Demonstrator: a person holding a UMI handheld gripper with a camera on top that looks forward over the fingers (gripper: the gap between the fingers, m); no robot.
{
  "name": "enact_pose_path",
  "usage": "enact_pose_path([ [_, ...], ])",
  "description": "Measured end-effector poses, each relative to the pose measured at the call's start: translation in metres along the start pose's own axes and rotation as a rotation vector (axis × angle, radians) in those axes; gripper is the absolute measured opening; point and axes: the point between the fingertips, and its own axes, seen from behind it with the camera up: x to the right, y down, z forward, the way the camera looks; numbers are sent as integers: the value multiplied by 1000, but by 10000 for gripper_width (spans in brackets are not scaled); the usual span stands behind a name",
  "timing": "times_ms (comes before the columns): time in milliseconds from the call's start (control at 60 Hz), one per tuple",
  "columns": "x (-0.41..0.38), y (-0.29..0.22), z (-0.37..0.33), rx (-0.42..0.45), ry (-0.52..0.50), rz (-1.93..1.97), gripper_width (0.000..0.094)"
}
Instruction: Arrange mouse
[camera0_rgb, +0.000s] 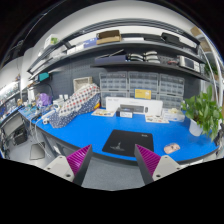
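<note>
A black mouse mat (126, 140) lies on the blue table (85, 128), just ahead of my fingers. A small pale object (172, 148), which may be the mouse, sits on the blue table to the right of the mat, beyond my right finger. My gripper (112, 160) is open and empty, held back from the table's near edge. Its magenta pads (79, 158) stand wide apart, with only grey surface between them.
A green potted plant (205, 110) stands at the table's right end. A white box (133, 106) and a patterned bundle (78, 103) sit towards the back. Shelves with bins (140, 62) run above the table. A side bench (18, 115) lies to the left.
</note>
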Motion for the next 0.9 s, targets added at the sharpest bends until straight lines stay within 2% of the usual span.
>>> enact_pose_path([
  [183,53,73,11,-112,52,27,854],
  [367,138,118,24,-197,171,82,854],
  [600,239,133,70,-254,284,160,832],
  [900,298,125,152,-326,273,220,837],
])
